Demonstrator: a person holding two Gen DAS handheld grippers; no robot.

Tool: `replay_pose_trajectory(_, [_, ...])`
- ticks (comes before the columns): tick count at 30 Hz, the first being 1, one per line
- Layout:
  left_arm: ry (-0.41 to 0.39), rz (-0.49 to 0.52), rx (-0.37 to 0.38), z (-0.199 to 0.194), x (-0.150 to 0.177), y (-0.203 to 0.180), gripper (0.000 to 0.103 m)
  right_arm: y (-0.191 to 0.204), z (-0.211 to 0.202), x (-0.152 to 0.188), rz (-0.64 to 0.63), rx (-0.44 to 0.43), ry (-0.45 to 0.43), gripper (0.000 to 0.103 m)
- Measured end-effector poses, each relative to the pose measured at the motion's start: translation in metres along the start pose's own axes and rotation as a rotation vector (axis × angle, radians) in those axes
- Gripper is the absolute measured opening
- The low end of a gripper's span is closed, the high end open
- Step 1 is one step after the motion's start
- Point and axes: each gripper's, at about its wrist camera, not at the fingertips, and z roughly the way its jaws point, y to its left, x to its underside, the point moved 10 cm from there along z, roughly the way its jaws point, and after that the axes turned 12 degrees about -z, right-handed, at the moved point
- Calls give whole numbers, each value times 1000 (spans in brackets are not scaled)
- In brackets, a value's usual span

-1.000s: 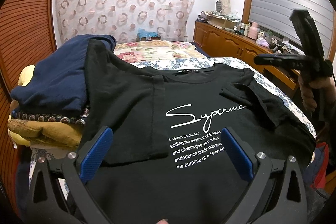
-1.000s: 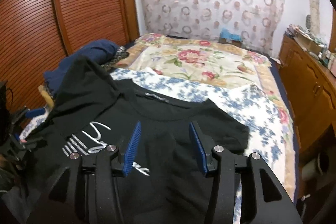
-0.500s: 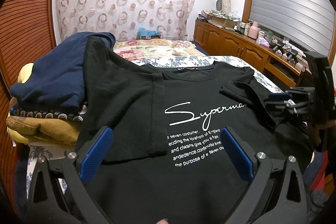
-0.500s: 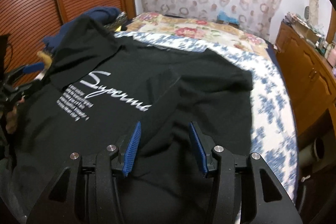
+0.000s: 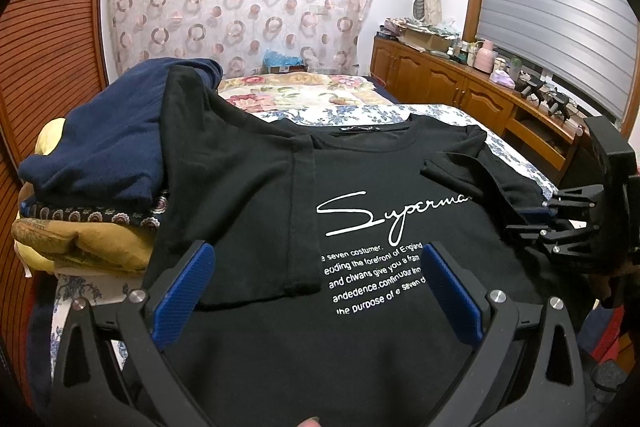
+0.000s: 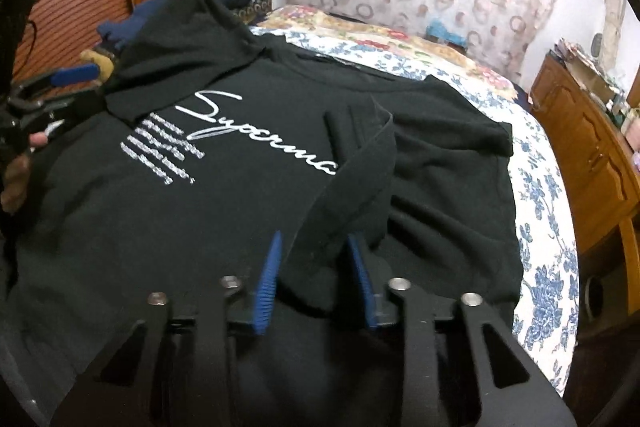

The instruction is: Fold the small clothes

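A black T-shirt (image 5: 360,219) with white script print lies face up on the bed; it also shows in the right wrist view (image 6: 224,203). Its left sleeve is folded in over the chest, and its right sleeve (image 6: 360,163) is folded inward too. My left gripper (image 5: 316,287) is open, hovering over the shirt's lower left part, holding nothing. My right gripper (image 6: 316,267) is open, its blue pads either side of the folded right sleeve's end, close above the cloth. The right gripper also shows in the left wrist view (image 5: 560,227) at the shirt's right edge.
A stack of folded clothes, navy (image 5: 104,147) on top of patterned and yellow ones, sits left of the shirt. The bed has a blue floral sheet (image 6: 536,227) and a floral blanket (image 5: 300,91) behind. Wooden cabinets (image 5: 460,87) line the right wall.
My right gripper has come down from above the bed to the shirt's right sleeve and narrowed its jaws. The left gripper has hardly moved.
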Motion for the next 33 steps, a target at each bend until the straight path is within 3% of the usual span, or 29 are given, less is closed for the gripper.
replay_pose_trajectory(1, [1, -1, 0, 0, 1, 0, 103, 0, 0, 1, -7, -1, -1, 13])
replay_pose_trajectory(3, [0, 0, -3, 0, 1, 0, 103, 2, -3, 1, -17, -7, -11, 9])
replay_pose_trajectory(7, [-1, 2, -1, 0, 1, 1, 103, 12, -14, -1, -38, -56, -41, 6])
replay_pose_trajectory(17, [1, 3, -6, 0, 2, 5, 103, 25, -26, 19, -52, -90, -23, 7])
replay_pose_trajectory(23, [0, -2, 2, 0, 2, 6, 103, 17, -31, 15, -18, -77, -41, 27])
replay_pose_trajectory(25, [0, -4, 7, -1, 0, 7, 103, 12, -33, 12, -14, -60, -48, 49])
replay_pose_trajectory(26, [-1, -4, 5, -1, -1, 7, 103, 9, -35, 10, -11, -49, -53, 52])
replay_pose_trajectory(33, [-7, -6, -10, -3, -6, 9, 103, -24, -30, 2, 19, 26, -65, 55])
